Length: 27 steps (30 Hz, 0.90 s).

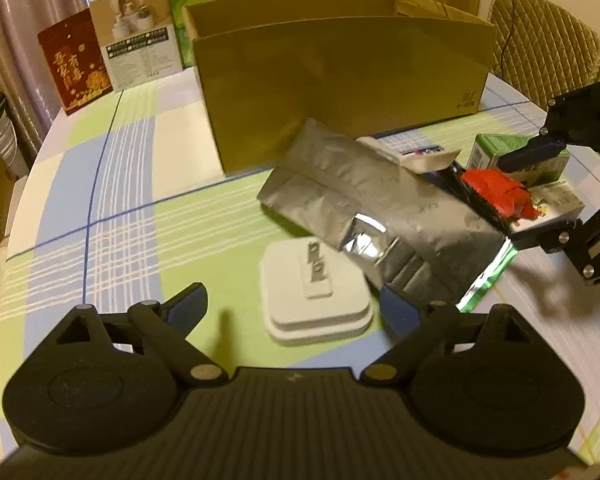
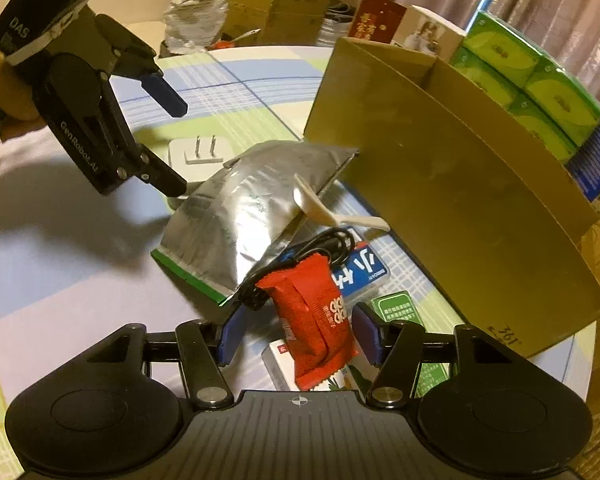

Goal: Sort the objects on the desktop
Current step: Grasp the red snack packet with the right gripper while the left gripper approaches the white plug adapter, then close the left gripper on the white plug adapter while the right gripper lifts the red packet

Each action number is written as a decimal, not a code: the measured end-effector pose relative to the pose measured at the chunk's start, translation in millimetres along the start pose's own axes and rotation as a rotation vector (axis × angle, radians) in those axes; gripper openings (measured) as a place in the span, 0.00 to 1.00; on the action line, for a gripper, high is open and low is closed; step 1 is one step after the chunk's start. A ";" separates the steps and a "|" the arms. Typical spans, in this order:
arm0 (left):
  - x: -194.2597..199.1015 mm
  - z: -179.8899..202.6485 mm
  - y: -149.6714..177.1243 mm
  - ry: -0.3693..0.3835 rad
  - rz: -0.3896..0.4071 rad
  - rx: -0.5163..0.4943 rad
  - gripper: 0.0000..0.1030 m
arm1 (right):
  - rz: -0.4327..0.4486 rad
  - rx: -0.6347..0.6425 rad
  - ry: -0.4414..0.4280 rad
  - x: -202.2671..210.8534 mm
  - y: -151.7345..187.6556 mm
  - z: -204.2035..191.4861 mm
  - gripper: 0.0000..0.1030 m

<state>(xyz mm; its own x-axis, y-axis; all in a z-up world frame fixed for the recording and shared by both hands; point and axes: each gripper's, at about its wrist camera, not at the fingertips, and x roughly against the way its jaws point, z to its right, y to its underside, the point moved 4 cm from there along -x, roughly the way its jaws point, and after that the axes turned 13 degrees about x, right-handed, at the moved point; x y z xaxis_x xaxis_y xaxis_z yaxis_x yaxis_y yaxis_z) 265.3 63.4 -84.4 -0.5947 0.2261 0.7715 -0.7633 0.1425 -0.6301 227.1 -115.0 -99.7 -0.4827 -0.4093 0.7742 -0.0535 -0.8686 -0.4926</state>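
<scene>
Between the right gripper's [image 2: 298,338] blue pads sits a red snack packet [image 2: 315,326], flanked but not visibly pinched. The left gripper [image 1: 296,308] gapes wide over a white plug adapter [image 1: 316,300]. Beside both lies a silver foil pouch [image 1: 376,212], before a cardboard box [image 1: 340,92] on the checked tablecloth [image 1: 112,200].

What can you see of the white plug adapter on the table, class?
The white plug adapter is a rounded square block of glossy plastic with a stepped rim. It lies flat on the checked tablecloth, two metal prongs pointing up. The silver foil pouch overlaps its far corner. It sits between the left gripper's open fingers, untouched.
</scene>
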 end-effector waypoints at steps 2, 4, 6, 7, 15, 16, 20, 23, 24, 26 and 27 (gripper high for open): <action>-3.8 -0.1 4.3 -0.009 -0.022 -0.009 0.88 | -0.003 0.012 0.000 -2.9 -0.1 -0.6 0.53; -7.2 5.0 7.4 0.006 -0.038 -0.030 0.87 | -0.002 0.015 0.003 -5.1 -0.5 -0.2 0.51; -10.2 9.1 7.9 0.004 -0.042 -0.047 0.87 | 0.003 0.015 0.007 -6.5 -1.4 0.9 0.47; -12.3 10.3 7.5 -0.005 -0.042 -0.050 0.86 | 0.005 0.012 0.009 -7.1 -2.3 1.6 0.44; -18.3 0.2 0.4 -0.008 -0.027 0.069 0.76 | 0.015 -0.019 0.035 -7.6 -4.4 2.9 0.28; -18.2 0.2 -0.1 -0.007 -0.025 0.074 0.74 | 0.017 -0.026 0.038 -7.0 -4.4 3.0 0.27; -20.0 4.1 -1.2 -0.018 -0.011 0.064 0.65 | 0.029 -0.068 0.044 -1.5 -4.6 2.4 0.25; -23.2 8.7 -1.3 -0.023 -0.007 0.040 0.60 | 0.043 -0.119 0.049 4.7 -4.6 2.9 0.25; -23.7 9.4 -1.4 -0.023 -0.004 0.040 0.59 | 0.046 -0.138 0.049 6.9 -4.5 3.0 0.25; -23.7 9.5 -1.6 -0.027 -0.007 0.045 0.59 | 0.050 -0.179 0.046 11.3 -3.8 2.3 0.25; -23.3 9.8 -1.0 -0.026 -0.010 0.045 0.59 | 0.051 -0.208 0.044 13.6 -3.1 2.2 0.25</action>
<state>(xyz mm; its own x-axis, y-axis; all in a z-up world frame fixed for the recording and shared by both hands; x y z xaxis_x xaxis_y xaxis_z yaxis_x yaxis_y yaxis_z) 277.4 48.5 -100.9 -0.5926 0.1995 0.7804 -0.7796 0.1014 -0.6180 222.7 -118.5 -86.7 -0.5272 -0.4342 0.7305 -0.2049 -0.7693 -0.6051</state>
